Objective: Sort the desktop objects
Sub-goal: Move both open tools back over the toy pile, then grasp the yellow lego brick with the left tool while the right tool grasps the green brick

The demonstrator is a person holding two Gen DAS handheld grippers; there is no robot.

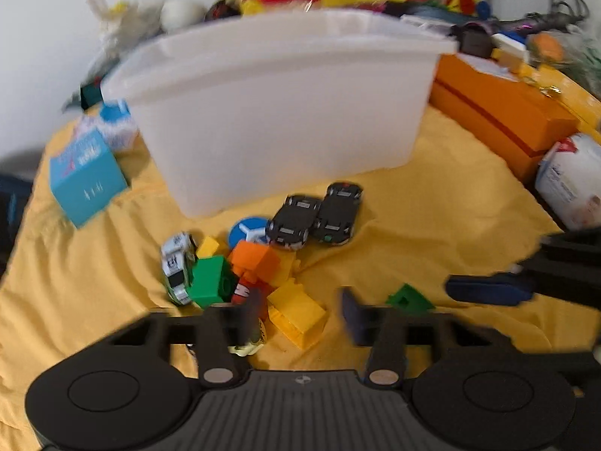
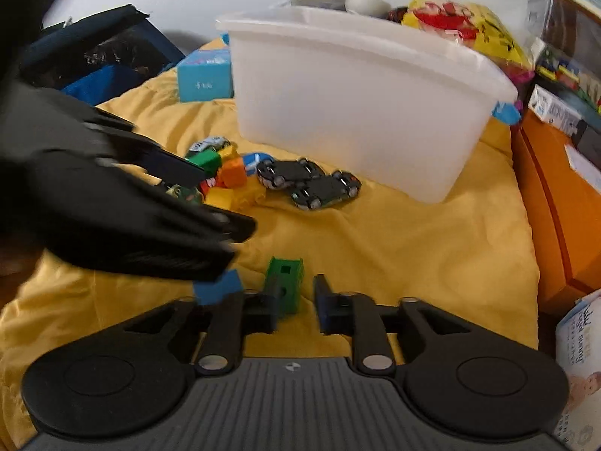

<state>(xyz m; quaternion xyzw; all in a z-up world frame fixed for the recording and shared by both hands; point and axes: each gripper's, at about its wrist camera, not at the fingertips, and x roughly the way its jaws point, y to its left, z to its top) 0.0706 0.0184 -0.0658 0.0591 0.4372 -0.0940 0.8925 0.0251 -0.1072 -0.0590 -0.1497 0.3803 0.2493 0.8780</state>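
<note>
Both pairs of jaws stand apart, gripping nothing: the left gripper hangs over the toy pile with a yellow block showing in its gap, and the right gripper sits low over the yellow cloth with a green block just ahead of its left finger, seemingly touching it, though blur hides the contact. That green block is a small hollow brick, lying alone and apart from the heap. The heap itself holds another green brick, an orange block, a white toy car, a blue disc and two black cars lying side by side near the bin's front wall. The left wrist view shows the cars roof-up; the right wrist view catches them from the other side, with wheels and undersides showing. The right view alone shows the left gripper from outside, as a dark blurred mass, and a blue piece under its tip. The white bin stands upright on the cloth behind the toys; its inside is out of sight in both views. A blue box stands left of it and an orange box to its right.
</note>
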